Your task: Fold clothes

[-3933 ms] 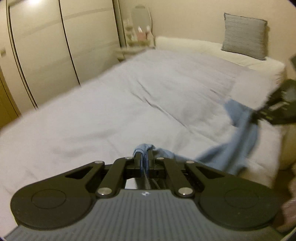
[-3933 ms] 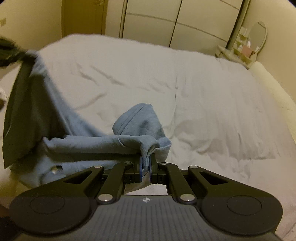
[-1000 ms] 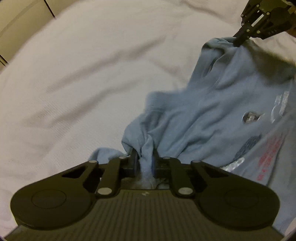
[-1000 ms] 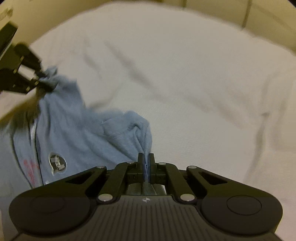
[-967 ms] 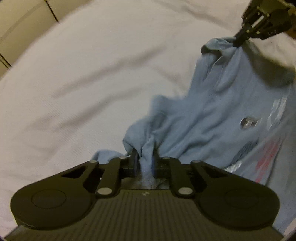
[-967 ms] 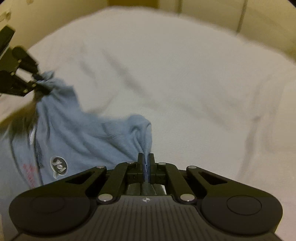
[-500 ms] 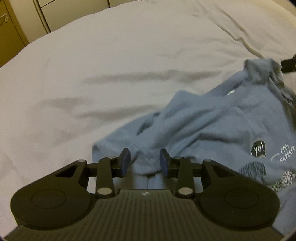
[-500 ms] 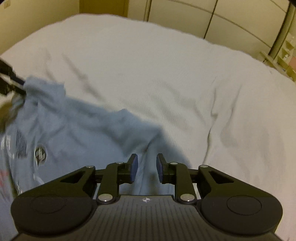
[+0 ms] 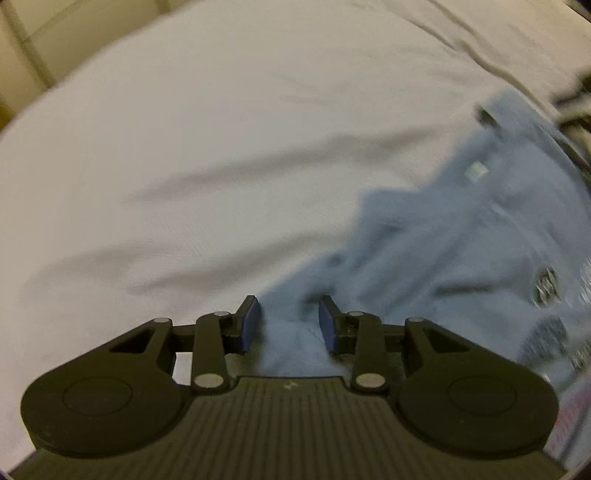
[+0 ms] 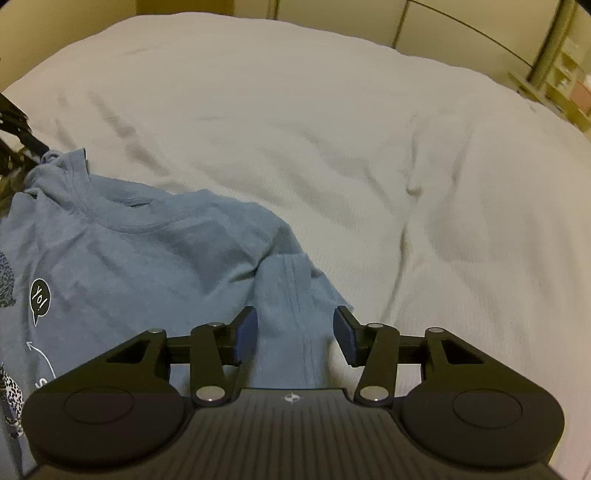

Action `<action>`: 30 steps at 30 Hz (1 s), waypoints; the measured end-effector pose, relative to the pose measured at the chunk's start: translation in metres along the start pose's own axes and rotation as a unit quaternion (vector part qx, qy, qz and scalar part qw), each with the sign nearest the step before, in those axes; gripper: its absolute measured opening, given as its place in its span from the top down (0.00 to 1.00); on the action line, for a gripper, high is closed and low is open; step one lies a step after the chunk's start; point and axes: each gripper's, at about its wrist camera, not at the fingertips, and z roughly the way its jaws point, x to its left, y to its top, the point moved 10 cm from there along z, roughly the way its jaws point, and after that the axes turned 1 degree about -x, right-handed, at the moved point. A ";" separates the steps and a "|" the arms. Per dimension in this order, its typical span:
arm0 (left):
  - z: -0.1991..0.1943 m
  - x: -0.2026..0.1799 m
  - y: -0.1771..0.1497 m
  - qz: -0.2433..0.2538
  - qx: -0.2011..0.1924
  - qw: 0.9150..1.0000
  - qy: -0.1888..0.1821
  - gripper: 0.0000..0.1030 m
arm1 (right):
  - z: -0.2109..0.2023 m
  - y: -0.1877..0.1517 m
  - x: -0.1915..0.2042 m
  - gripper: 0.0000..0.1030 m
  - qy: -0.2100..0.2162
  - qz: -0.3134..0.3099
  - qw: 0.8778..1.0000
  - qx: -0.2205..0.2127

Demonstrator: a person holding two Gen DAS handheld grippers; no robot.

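- Garment: a blue T-shirt [image 10: 140, 258] lies spread on a white bed cover [image 10: 332, 147], front side up. The ribbed collar [image 10: 110, 218] points away from the camera in the right wrist view.
- Print: a black speech bubble [image 10: 40, 295] reading "yo!" shows on the chest, with a white arrow line below it and dark speckled graphics at the left edge of the frame.
- Right gripper [image 10: 293, 332]: the jaws stand apart. A sleeve [image 10: 295, 295] of the T-shirt lies flat between the two blue pads [image 10: 245, 332], with a clear gap of fabric on each side. Neither pad presses on the cloth.
- Left gripper [image 9: 290, 325]: the jaws also stand apart. Blue fabric [image 9: 461, 258] of the same T-shirt lies between and beyond the fingers. The left wrist view is motion-blurred, so fabric detail and the print at the right edge cannot be read.
- Cross-view: a dark mechanism, cut off by the frame, appears at the far left edge of the right wrist view, next to the raised shoulder of the T-shirt near the collar. Contact with the cloth cannot be determined there.
- Surroundings: pale wardrobe doors [image 10: 461, 33] stand behind the bed. A small shelf [image 10: 565, 81] with indistinct items sits at the far right.
- Bed cover condition: shallow creases run across it, and the part beyond the T-shirt lies bare.
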 end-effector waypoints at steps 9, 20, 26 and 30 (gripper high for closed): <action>-0.030 0.001 0.012 -0.006 -0.039 0.999 -0.023 0.95 | 0.023 0.008 0.000 0.75 0.017 -0.008 1.000 0.013; -0.034 0.046 0.018 -0.058 -0.027 0.998 -0.004 0.97 | 0.009 0.000 -0.023 0.96 0.001 0.013 1.000 0.004; -0.028 0.048 0.023 -0.074 -0.050 0.996 0.005 0.80 | 0.021 0.015 -0.015 0.51 0.025 -0.015 0.999 -0.014; -0.023 0.048 0.040 -0.091 -0.076 0.993 -0.027 0.69 | 0.035 0.031 0.001 0.51 0.051 -0.038 0.998 -0.022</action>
